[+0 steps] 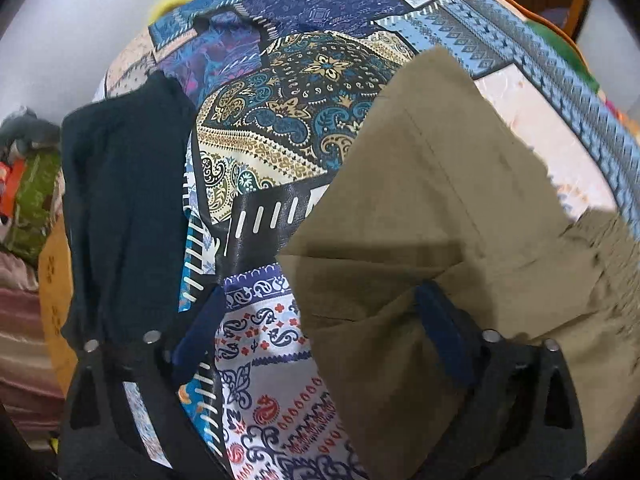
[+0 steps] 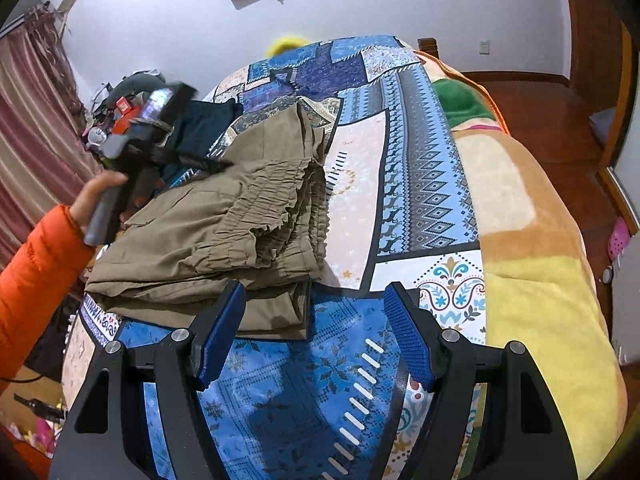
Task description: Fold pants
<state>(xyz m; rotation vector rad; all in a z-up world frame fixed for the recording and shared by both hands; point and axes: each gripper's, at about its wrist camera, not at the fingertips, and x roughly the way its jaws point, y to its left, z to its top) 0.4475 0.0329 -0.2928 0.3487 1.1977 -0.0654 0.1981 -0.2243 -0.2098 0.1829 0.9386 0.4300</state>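
Note:
The olive-green pants [image 2: 224, 236] lie folded in a thick stack on the patterned bedspread [image 2: 404, 184], the gathered waistband on top. In the left wrist view the pants [image 1: 440, 208] fill the right half. My left gripper [image 1: 320, 312] is open, wide apart; its right finger [image 1: 444, 328] rests on the pants' fold and its left finger [image 1: 200, 320] is over the bedspread. In the right wrist view the left gripper [image 2: 160, 136] sits at the pants' far left side, held by a hand in an orange sleeve. My right gripper [image 2: 316, 336] is open and empty, just in front of the stack's near edge.
A dark navy garment [image 1: 124, 208] lies left of the pants. A yellow-brown-green blanket [image 2: 536, 248] covers the bed's right side. Clutter [image 2: 124, 108] and a curtain [image 2: 28, 120] stand at the left. A wooden floor [image 2: 560, 120] lies to the right.

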